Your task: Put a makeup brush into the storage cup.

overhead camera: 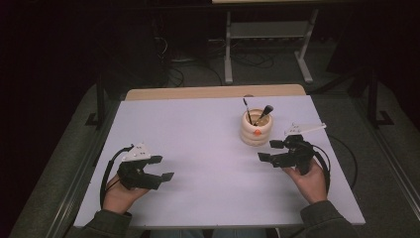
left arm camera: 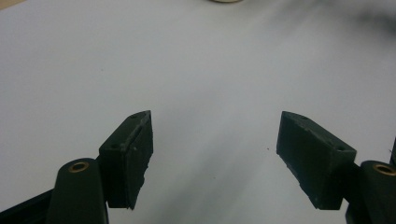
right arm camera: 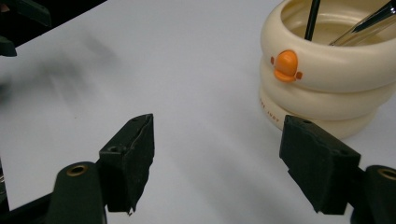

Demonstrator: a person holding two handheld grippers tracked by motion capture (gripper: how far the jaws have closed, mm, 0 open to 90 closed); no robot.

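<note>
sitting at a white surface (overhead camera: 198,148) in a dim room, forearms coming in from the near edge. holding the left gripper (overhead camera: 161,167) low over the near left part of the surface, jaws spread wide with nothing between them, a grey three-cornered plate on top and a black cable looping back past the left hand (overhead camera: 119,196). looking along the left gripper (left arm camera: 215,154) in its own view, seeing bare white surface between the two black pads. holding the right gripper (overhead camera: 270,150) in the right hand (overhead camera: 312,181) over the near right part, jaws likewise spread wide and gripping nothing, pointing toward the middle of the surface. standing just beside the right gripper, toward the far side, a cream ringed cup (overhead camera: 256,130) with a small orange duck bill on its front. leaning inside the cup, a thin black stick (overhead camera: 247,110) and a dark-handled tool (overhead camera: 264,113) with a metal shaft; kind of tool hard to tell. showing in the right gripper view, the cup (right arm camera: 327,84) upright beyond the right-hand pad, apart from the right gripper (right arm camera: 217,158).
</note>
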